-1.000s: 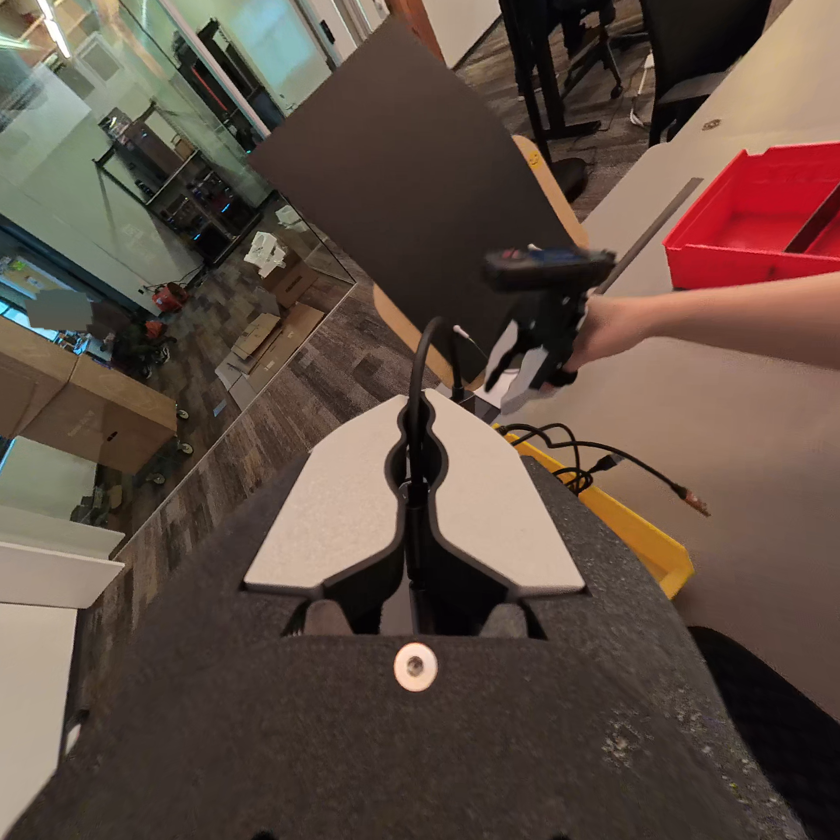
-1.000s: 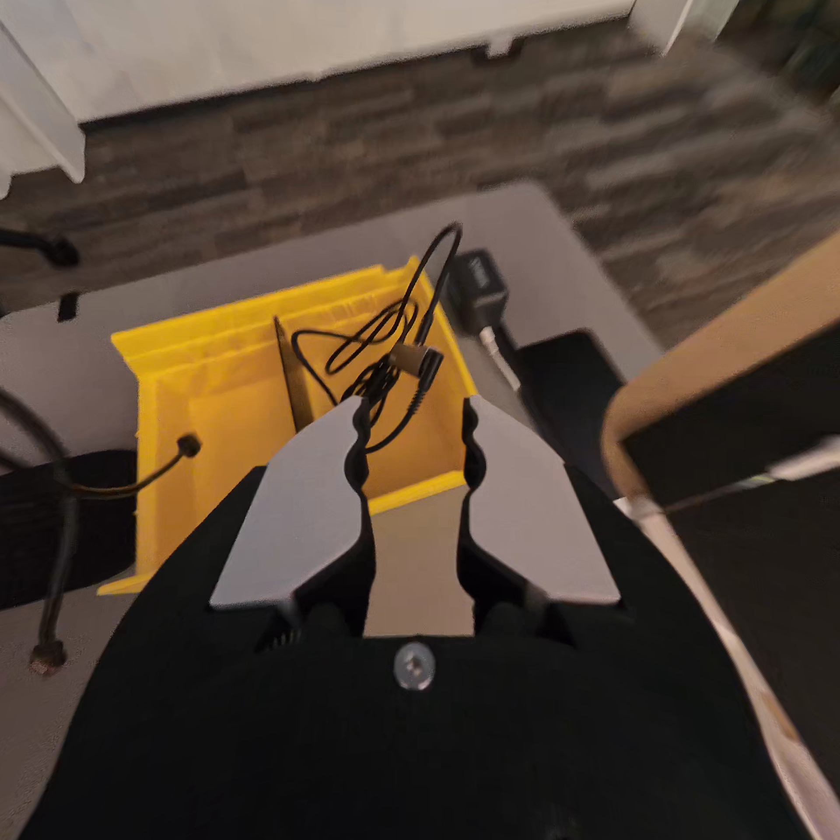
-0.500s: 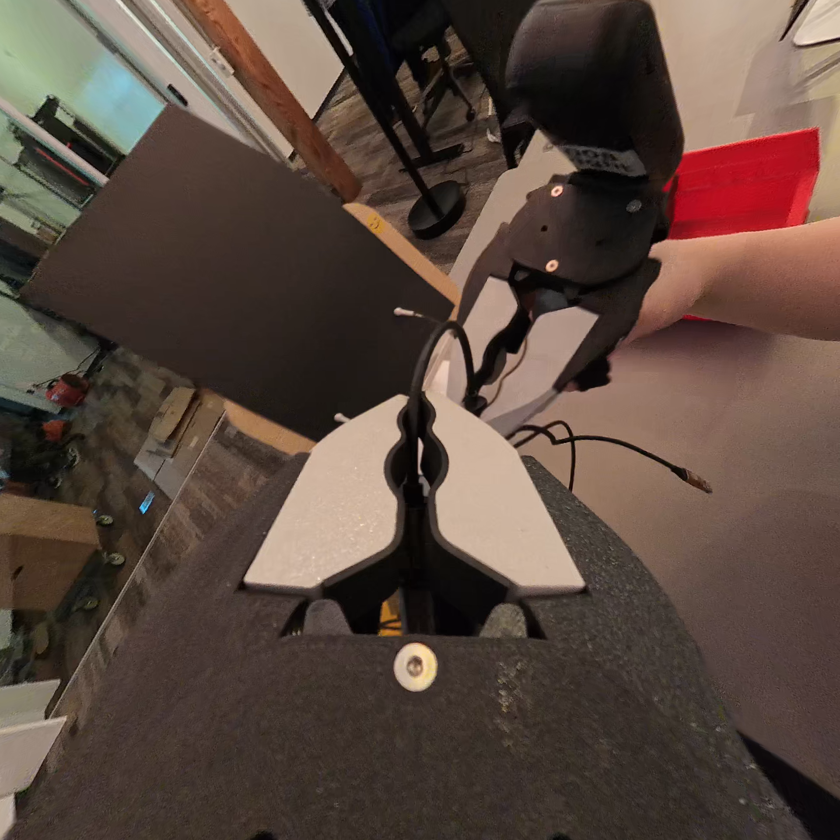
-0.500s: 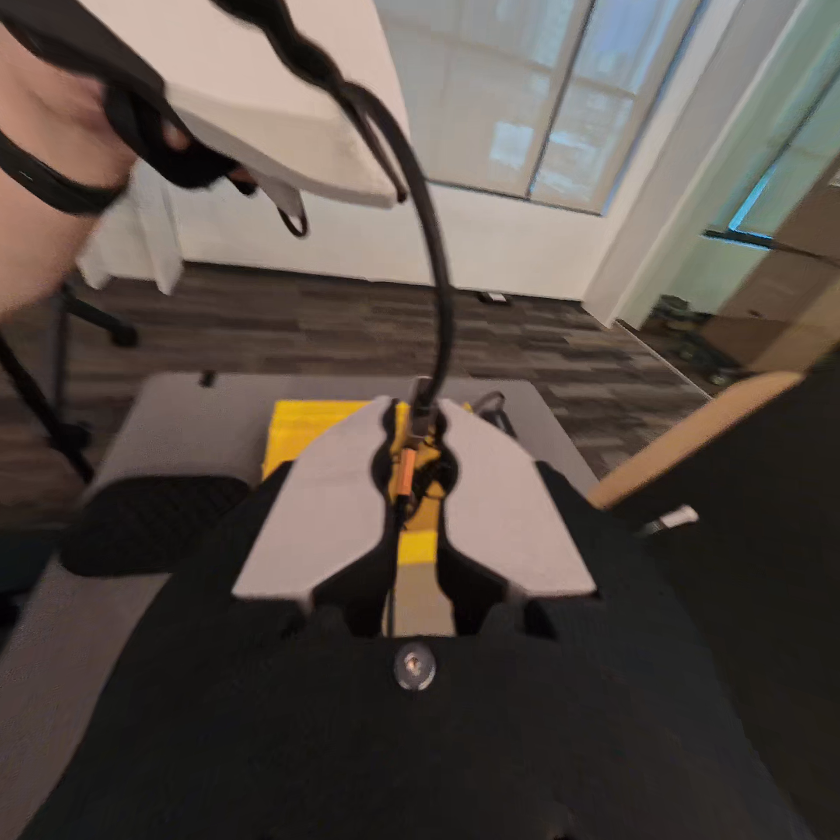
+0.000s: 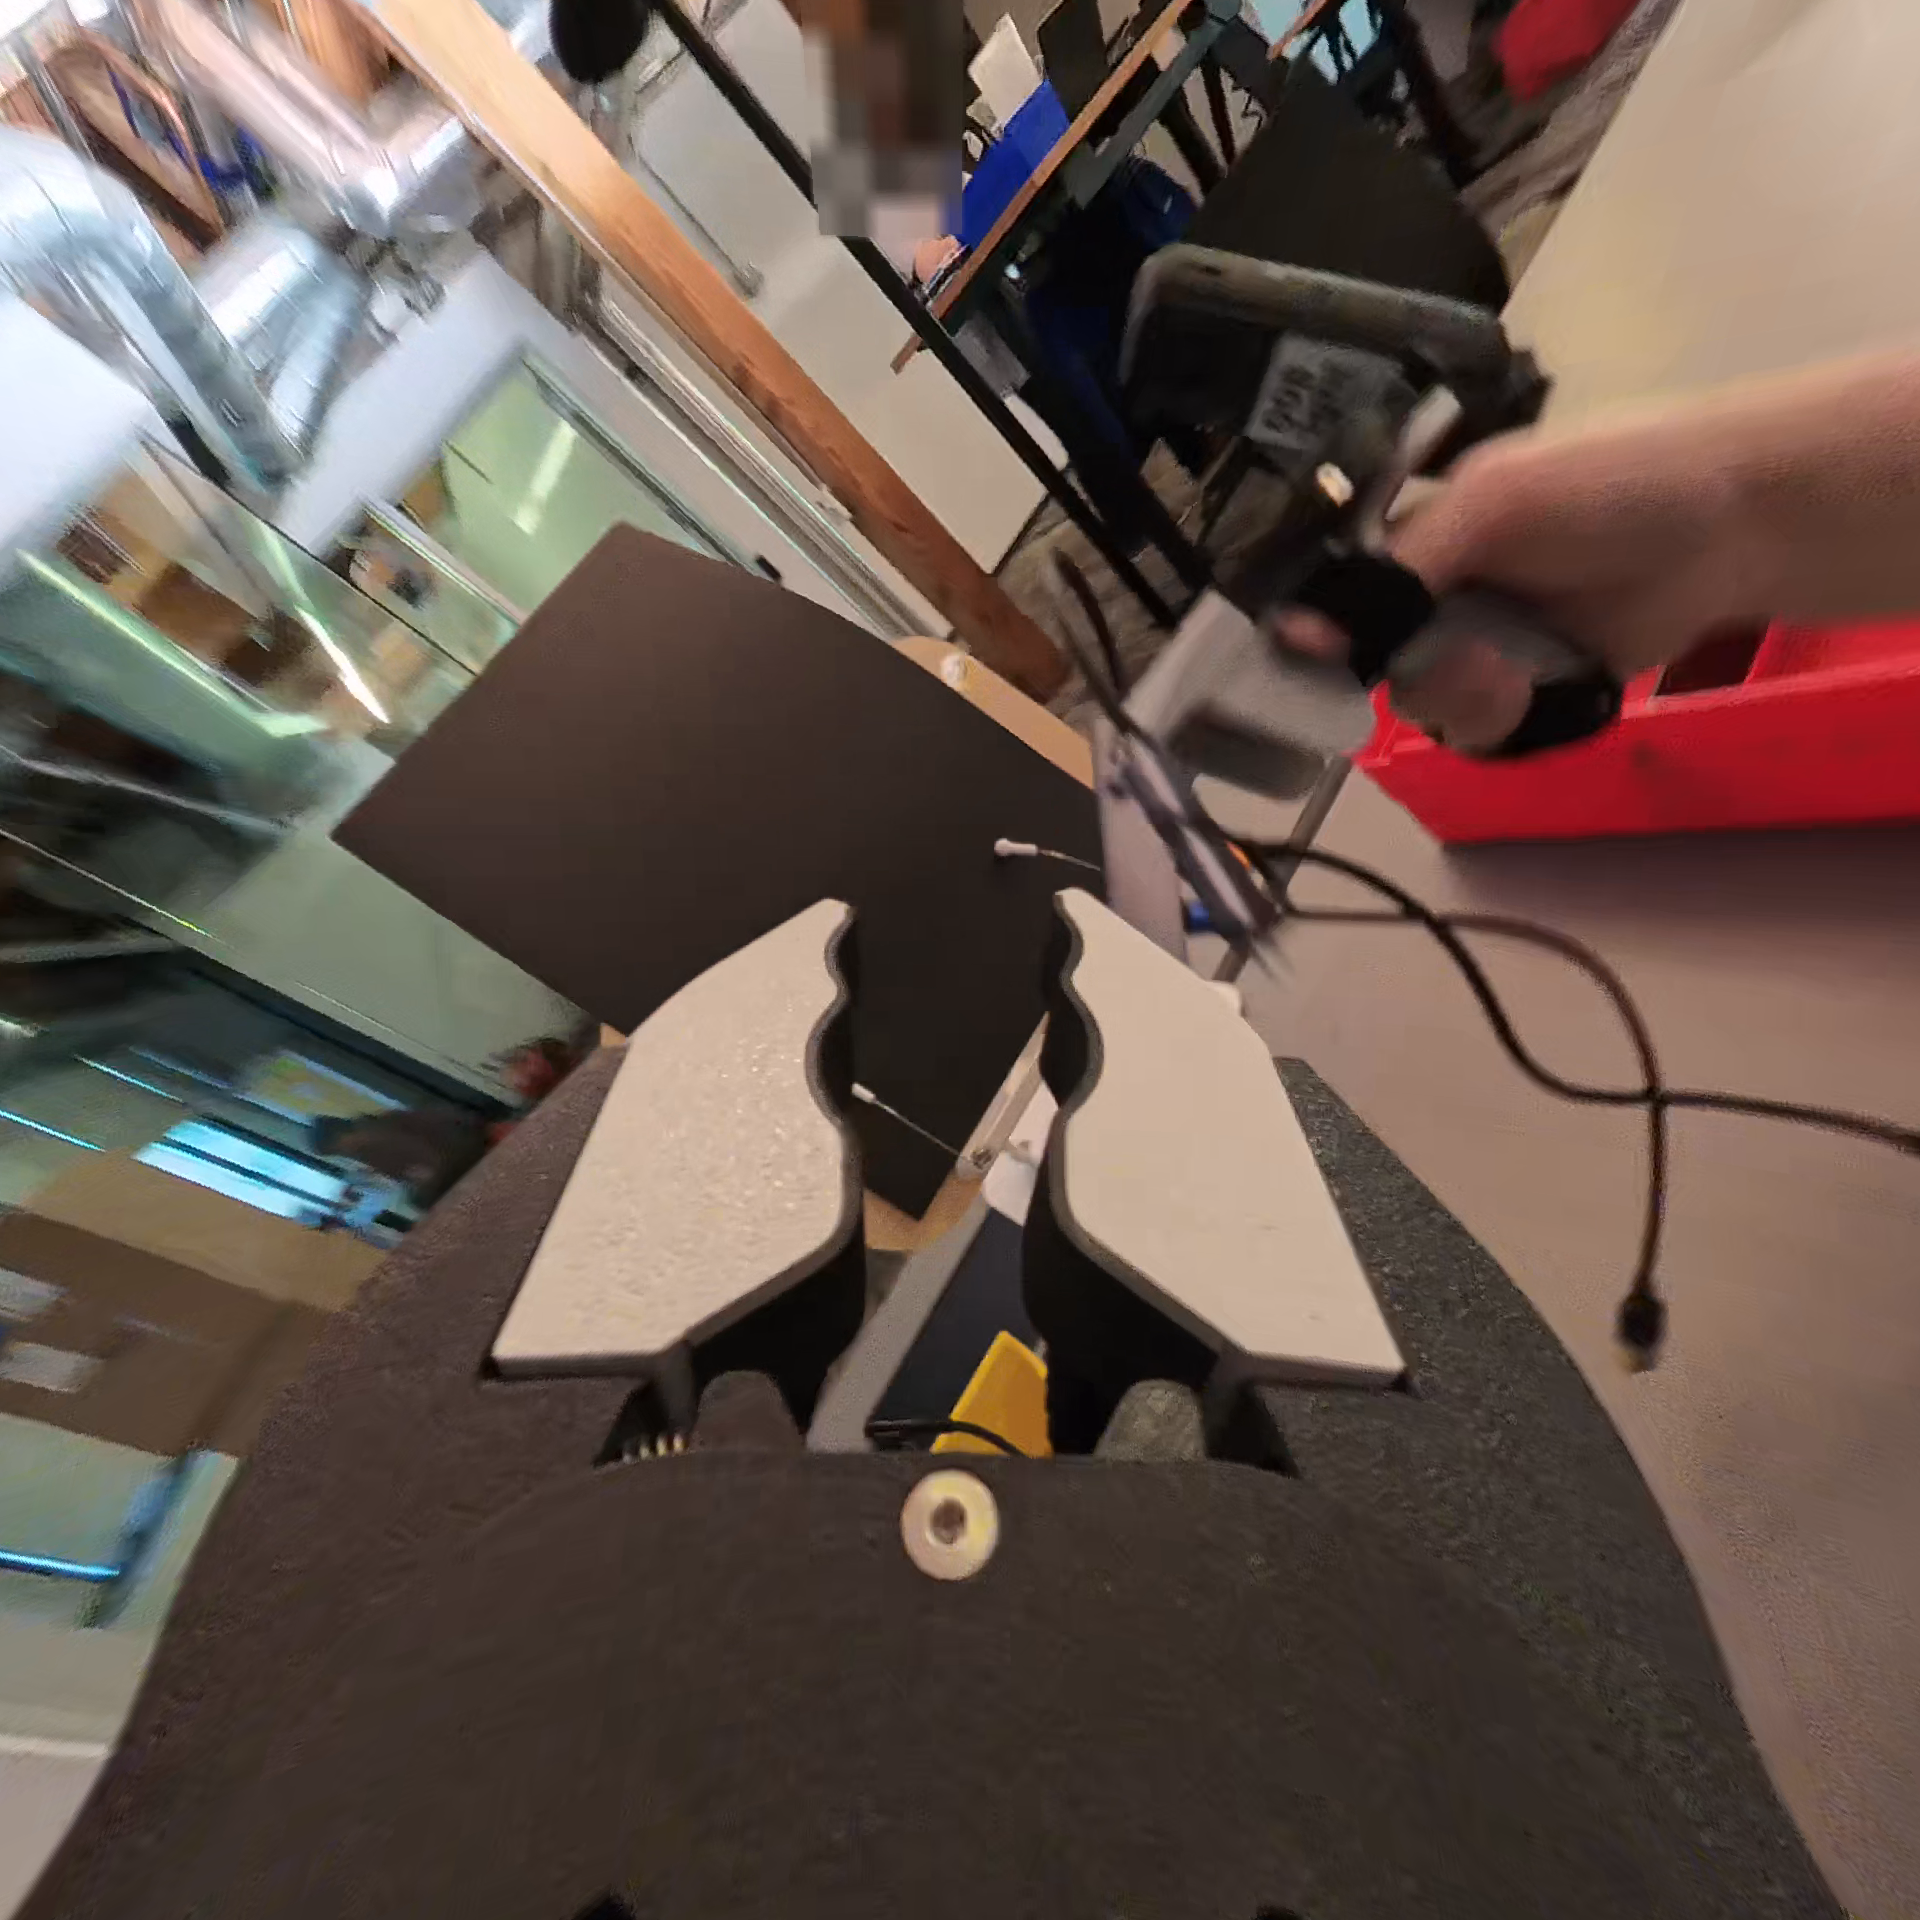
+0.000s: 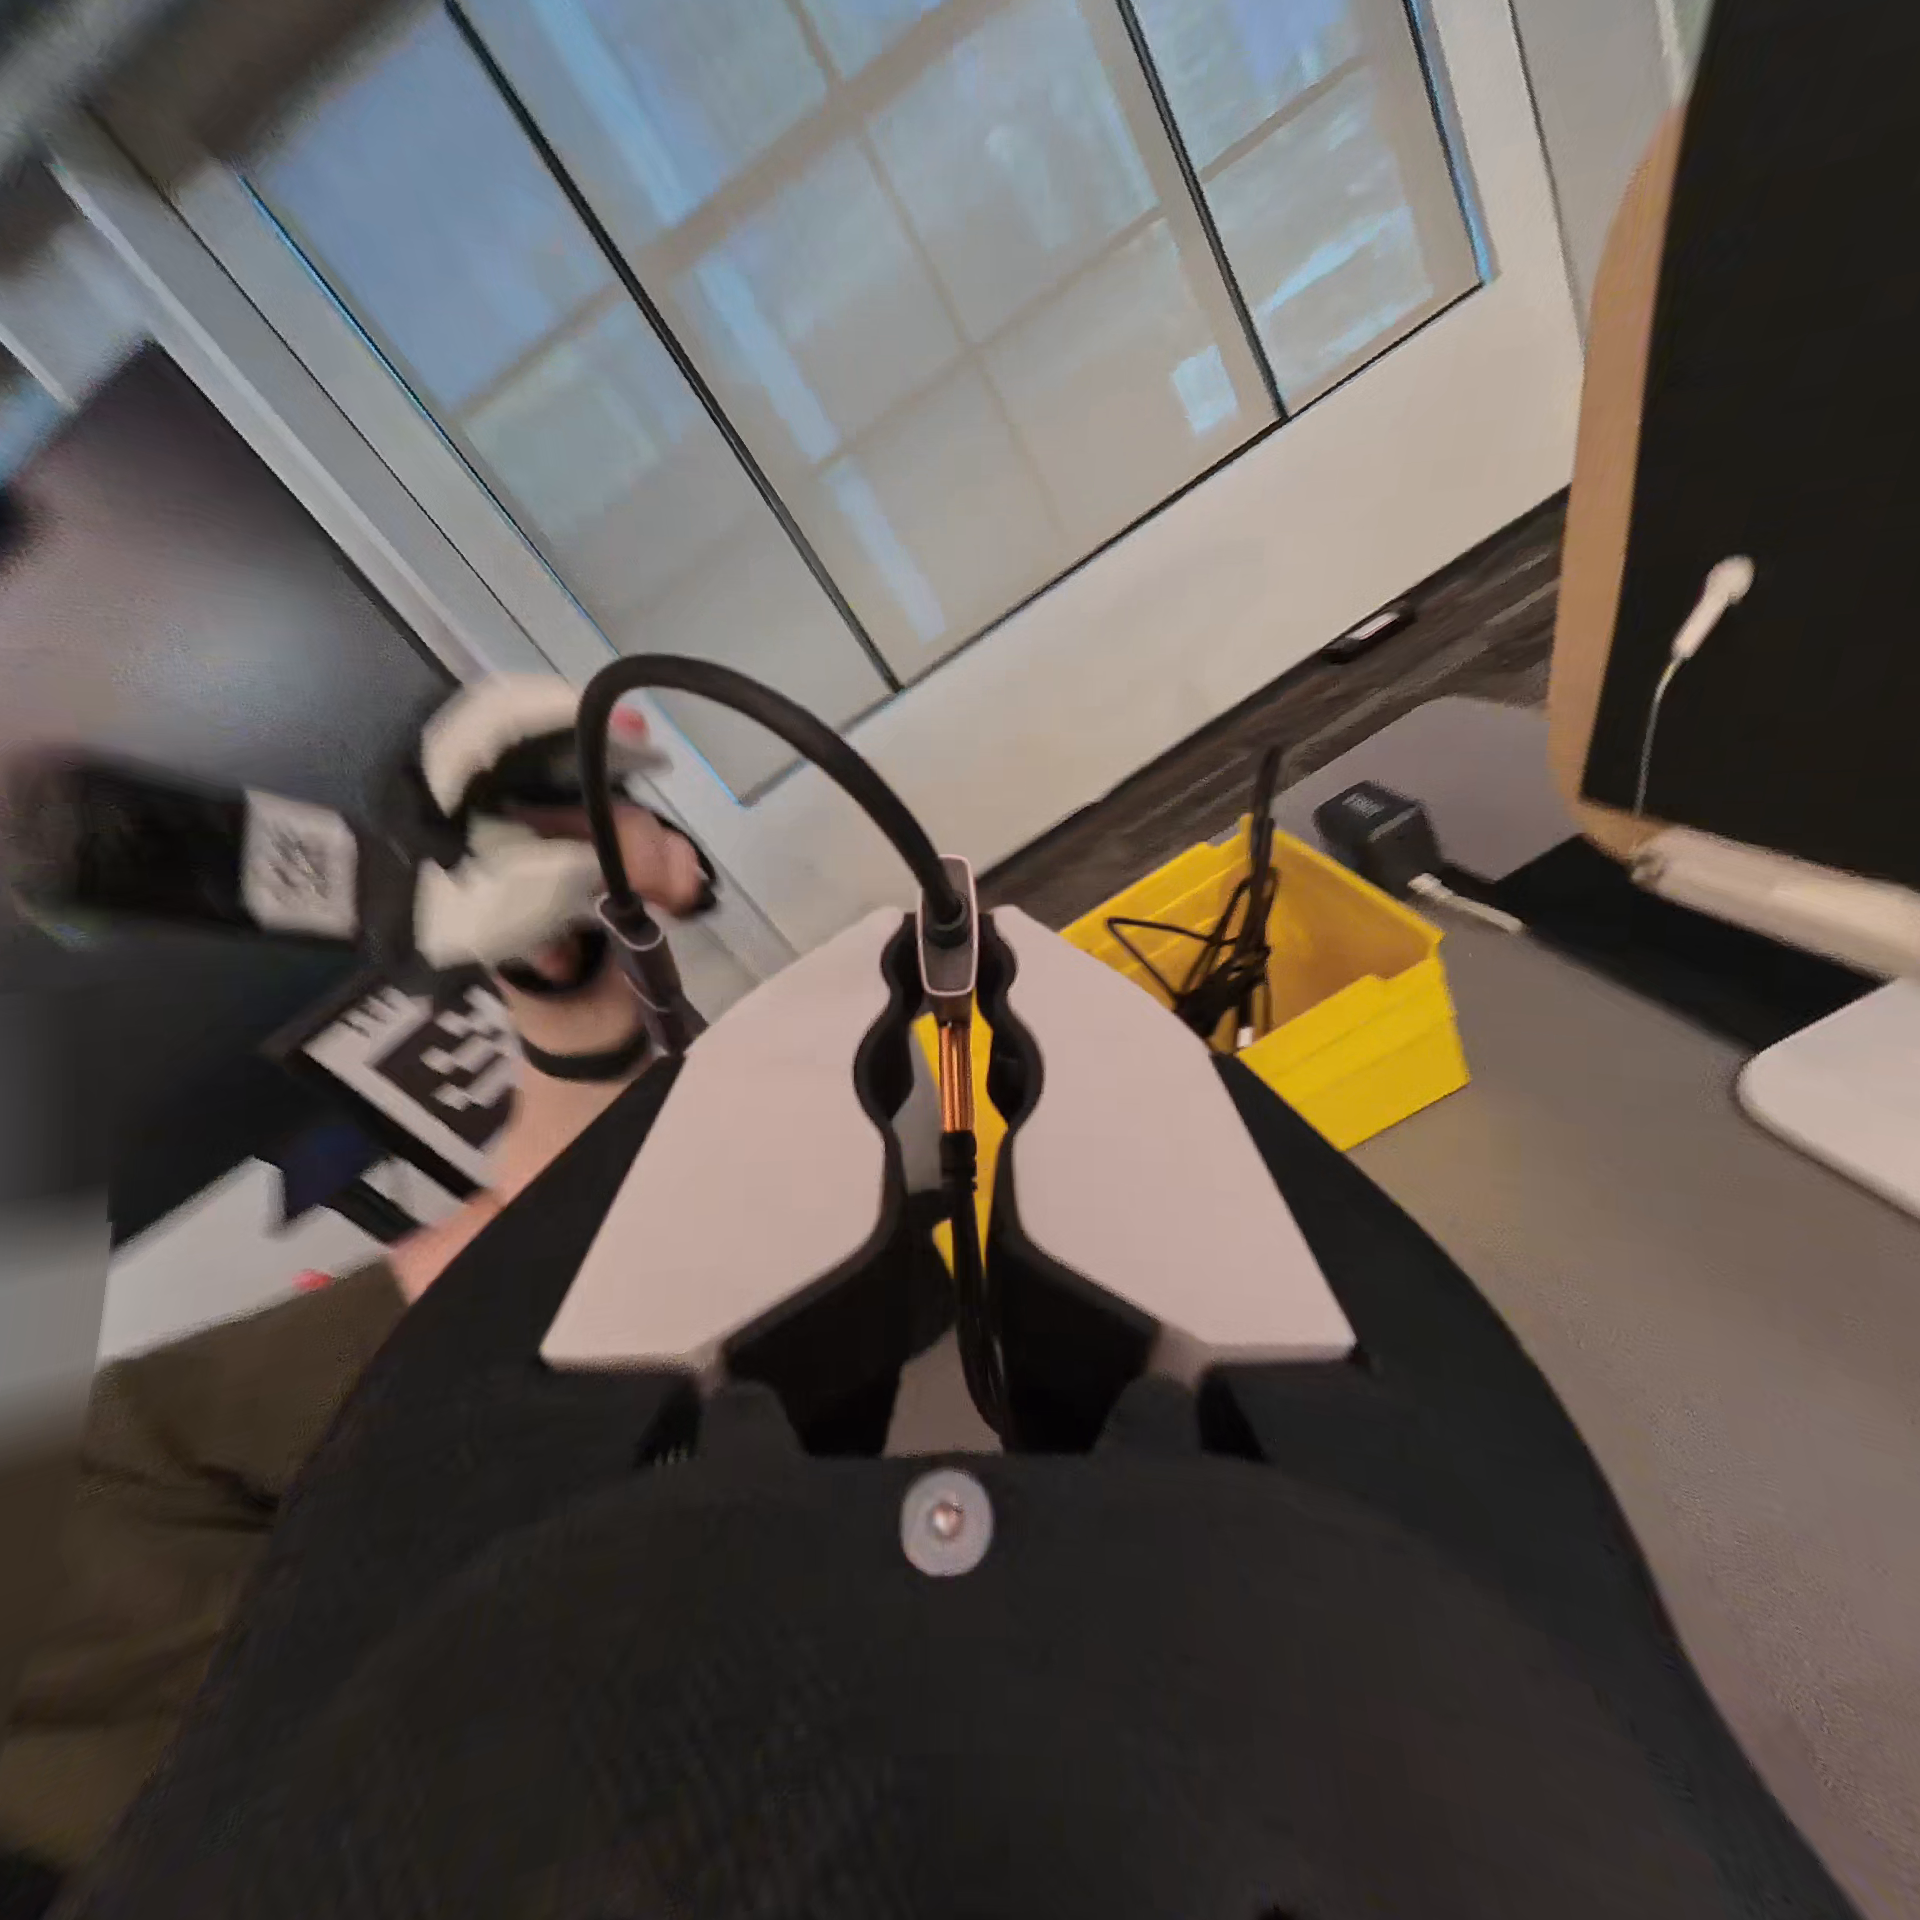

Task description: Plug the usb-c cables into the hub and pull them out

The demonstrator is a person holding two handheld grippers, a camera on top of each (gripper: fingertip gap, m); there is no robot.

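In the right wrist view my right gripper (image 6: pixel 945 925) is shut on a slim grey hub connector (image 6: pixel 945 951), with a copper-coloured usb-c plug (image 6: pixel 954 1081) in line behind it. The plug's thin black cable runs down between the fingers. A thick black cable (image 6: pixel 769 717) arcs from the connector to a second grey piece (image 6: pixel 639 951) that hangs beside my blurred left gripper (image 6: pixel 499 862). In the left wrist view my left gripper (image 5: pixel 951 914) is open and empty. My right gripper (image 5: pixel 1226 831) is up to its right, and thin black cables (image 5: pixel 1558 1018) trail from it.
A yellow bin (image 6: pixel 1351 1018) with tangled black cables (image 6: pixel 1226 956) stands on the grey table, with a black adapter (image 6: pixel 1371 826) behind it. A red bin (image 5: pixel 1714 748) sits farther right. A black board (image 5: pixel 675 790) stands at the table's edge, and a person's hand holds each gripper. One gripper's finger ends stand about 11 cm off the other's.
My left gripper was shut on the thick black cable and has opened and let it go. My right gripper came from the yellow bin, shut on the plug and connector, and lifted them.
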